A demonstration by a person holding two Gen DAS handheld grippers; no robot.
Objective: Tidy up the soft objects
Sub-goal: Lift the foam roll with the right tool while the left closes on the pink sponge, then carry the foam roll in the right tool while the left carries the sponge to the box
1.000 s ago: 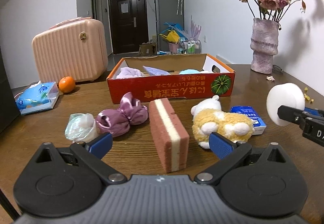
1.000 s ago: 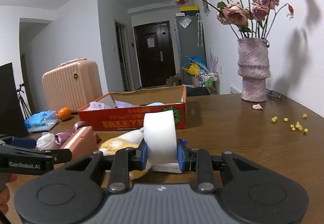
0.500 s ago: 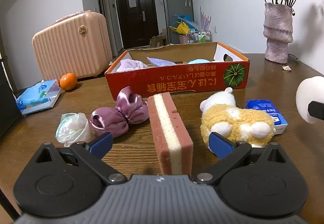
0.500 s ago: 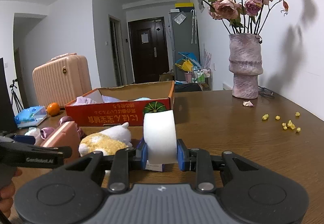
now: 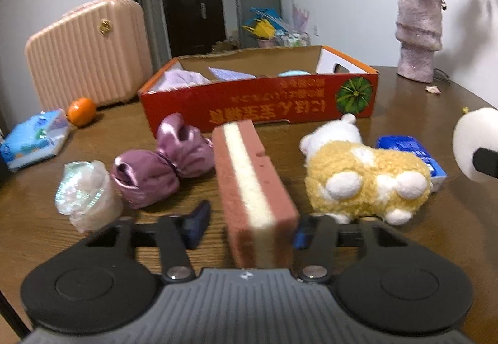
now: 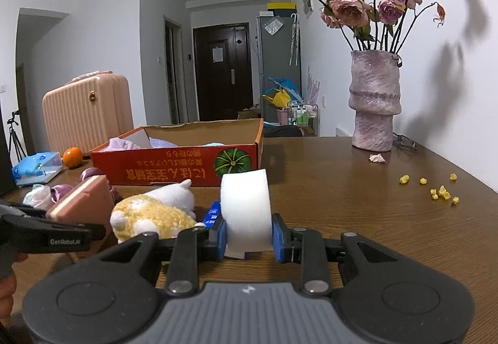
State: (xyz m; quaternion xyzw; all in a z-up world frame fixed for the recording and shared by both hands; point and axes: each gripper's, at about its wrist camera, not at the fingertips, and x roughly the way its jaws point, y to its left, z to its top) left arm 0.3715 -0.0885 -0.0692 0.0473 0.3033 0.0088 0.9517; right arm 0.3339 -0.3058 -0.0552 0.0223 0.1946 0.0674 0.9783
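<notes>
A pink-and-cream striped sponge (image 5: 253, 191) stands on edge on the brown table (image 5: 404, 250). My left gripper (image 5: 249, 227) straddles its near end; the right pad touches it, the left pad stands a little off. My right gripper (image 6: 249, 235) is shut on a white foam roll (image 6: 246, 213), which also shows in the left wrist view (image 5: 474, 144). A yellow plush toy (image 5: 364, 179), a purple satin scrunchie (image 5: 162, 163) and an iridescent wrapped bundle (image 5: 84, 191) lie beside the sponge. A red cardboard box (image 5: 258, 101) behind holds several soft items.
A blue tissue pack (image 5: 411, 154) lies behind the plush. A pink suitcase (image 5: 87, 51), an orange (image 5: 81, 107) and a blue wipes pack (image 5: 34, 138) sit at the left. A vase of dried roses (image 6: 375, 98) stands at the back right, with yellow crumbs (image 6: 439, 191) nearby.
My left gripper has moved forward over the sponge's near end and its jaws have narrowed around it. My right gripper keeps the foam roll and has drifted slightly right.
</notes>
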